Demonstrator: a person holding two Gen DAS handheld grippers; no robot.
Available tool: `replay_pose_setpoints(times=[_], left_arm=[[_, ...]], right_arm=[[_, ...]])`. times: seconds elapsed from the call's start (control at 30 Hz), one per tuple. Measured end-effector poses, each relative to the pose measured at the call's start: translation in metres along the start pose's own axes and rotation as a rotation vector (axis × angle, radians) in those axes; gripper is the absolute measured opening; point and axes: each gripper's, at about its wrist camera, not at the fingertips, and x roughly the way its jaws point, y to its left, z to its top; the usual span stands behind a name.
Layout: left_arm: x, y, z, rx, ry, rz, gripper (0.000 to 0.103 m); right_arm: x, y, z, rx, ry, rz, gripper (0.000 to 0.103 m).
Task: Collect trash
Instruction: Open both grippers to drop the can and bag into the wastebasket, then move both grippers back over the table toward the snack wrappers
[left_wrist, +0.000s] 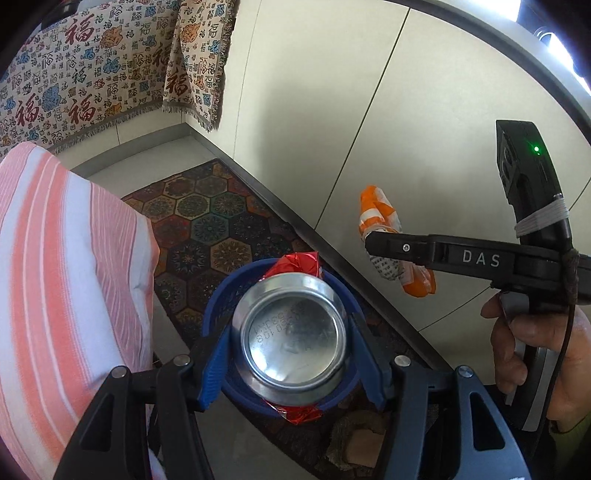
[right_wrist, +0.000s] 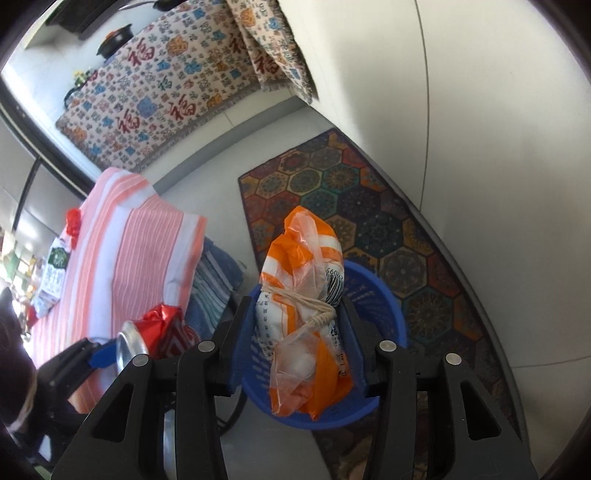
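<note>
The crushed red can (left_wrist: 291, 332) sits clamped between the blue pads of the left gripper (left_wrist: 291, 354), its silver base turned toward the camera. Directly beyond it, under the fingertips, stands the blue basket (left_wrist: 218, 291), on the edge of a hexagon-patterned rug (left_wrist: 207, 221).

The orange-and-white plastic wrapper (right_wrist: 303, 325), knotted with pale string, hangs between the fingers of the right gripper (right_wrist: 299, 354); whether the pads still press on it I cannot tell. The wrapper's lower end is over the basket (right_wrist: 388, 306) mouth, just ahead of the tool.

In the right wrist view the left gripper and can (right_wrist: 147, 336) lie just to the left. Further left is a pink-striped cloth (right_wrist: 129, 251); a patterned blanket (right_wrist: 155, 92) hangs beyond, past the rug (right_wrist: 369, 206).
</note>
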Motion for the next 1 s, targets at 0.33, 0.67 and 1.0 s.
replay_pose_setpoints(times=[0.33,0.67,1.0], left_arm=[[0.004,0.001,0.004,0.003,-0.01,0.026,0.073],[-0.104,0.029,-0.025,0.001,-0.11,0.108,0.073],[-0.188,0.125,-0.1,-0.131,-0.121,0.356,0.073]], right_arm=[[-0.018,0.001,0.003,-0.003,-0.089,-0.05,0.079],[-0.035,0.061,-0.019,-0.205,-0.196,-0.109,0.085],[-0.031,0.2,-0.077,-0.503,-0.196,0.032,0.089]])
